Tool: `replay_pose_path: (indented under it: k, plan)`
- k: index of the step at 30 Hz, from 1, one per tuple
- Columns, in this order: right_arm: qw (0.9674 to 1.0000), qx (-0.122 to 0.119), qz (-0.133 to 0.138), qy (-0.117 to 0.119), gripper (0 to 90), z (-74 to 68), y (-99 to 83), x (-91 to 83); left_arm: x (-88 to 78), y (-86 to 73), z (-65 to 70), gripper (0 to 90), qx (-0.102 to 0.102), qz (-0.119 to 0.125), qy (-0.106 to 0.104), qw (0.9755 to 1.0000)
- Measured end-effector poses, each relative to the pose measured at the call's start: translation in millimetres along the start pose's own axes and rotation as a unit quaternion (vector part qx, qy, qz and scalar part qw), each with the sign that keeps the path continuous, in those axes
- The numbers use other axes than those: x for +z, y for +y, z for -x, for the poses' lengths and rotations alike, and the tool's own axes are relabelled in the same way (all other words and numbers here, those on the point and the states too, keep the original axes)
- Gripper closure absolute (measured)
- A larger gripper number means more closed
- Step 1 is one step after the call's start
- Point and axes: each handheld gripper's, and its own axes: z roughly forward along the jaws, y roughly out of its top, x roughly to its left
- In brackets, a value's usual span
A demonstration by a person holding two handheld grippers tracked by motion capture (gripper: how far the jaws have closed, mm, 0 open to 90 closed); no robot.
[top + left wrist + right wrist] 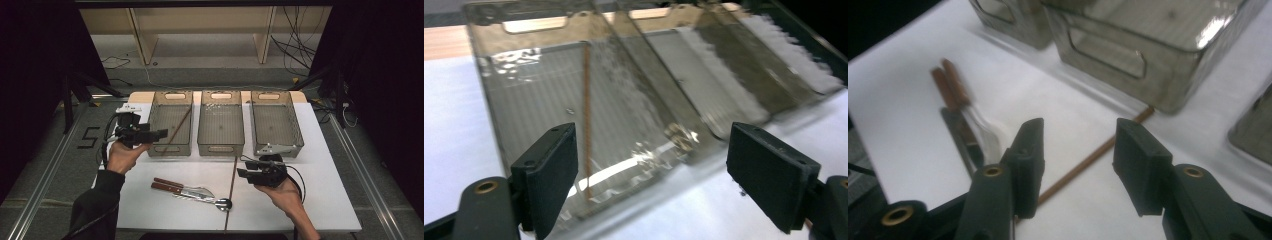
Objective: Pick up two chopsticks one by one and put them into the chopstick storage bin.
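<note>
High view: three bins stand in a row at the table's [320, 200] far edge. One chopstick [178, 128] lies slanted in the left bin [170, 123], so sorting seems under way. The left gripper [160, 134] hangs at that bin's near left corner, jaws spread with nothing between them, which fits a drop just made. A second chopstick [232, 187] lies on the table, running from the middle bin [221, 123] toward the near edge. The right gripper [242, 168] sits just right of it, probably lining up to take it. Cutlery [187, 190] with brown handles lies near the front.

Left gripper view: the jaws stand wide and empty over the left bin. The chopstick inside [586, 120] rests along the bottom, a detail the high view leaves vague.

Right gripper view: the jaws are partly apart, not pinching anything. The table chopstick [1093, 157] passes beneath the gap and behind the left jaw, untouched. Here the cutlery [965, 112] resolves into two brown-handled pieces.
</note>
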Motion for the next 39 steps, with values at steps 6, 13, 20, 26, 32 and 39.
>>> replay_pose_path:
  k: [6, 13, 20, 26, 32, 39]
  plan:
    - [0.9962, 0.035, -0.062, -0.051, 41.5, 2.6, 7.4, 17.9, -14.3, -31.7, 20.3, 17.6, 0.018, 0.008, -0.008, 0.9998]
    - [0.9881, 0.039, -0.13, -0.072, 39.7, -10.7, 15.6, 40.2, -25.1, -56.3, 35.4, 16.4, 0.035, 0.02, -0.015, 0.9991]
    - [0.9819, 0.034, -0.166, -0.085, 39.6, -18.7, 13.8, 55.5, -31.6, -80.3, 37.1, 16.3, 0.036, 0.033, -0.012, 0.9987]
    - [0.976, 0.029, -0.199, -0.082, 40.1, -24.8, 11.9, 64.4, -30.0, -96.1, 37.8, 16.2, 0.037, 0.022, -0.006, 0.999]
    - [0.9694, 0.019, -0.228, -0.088, 40.7, -29.2, 9.8, 73.0, -30.9, -102.4, 41.8, 16.3, 0.042, 0.029, -0.004, 0.9987]
    - [0.9663, 0.013, -0.239, -0.096, 41.1, -30.1, 8.6, 77.0, -32.5, -107.8, 43.4, 16.1, 0.053, 0.039, -0.008, 0.9978]
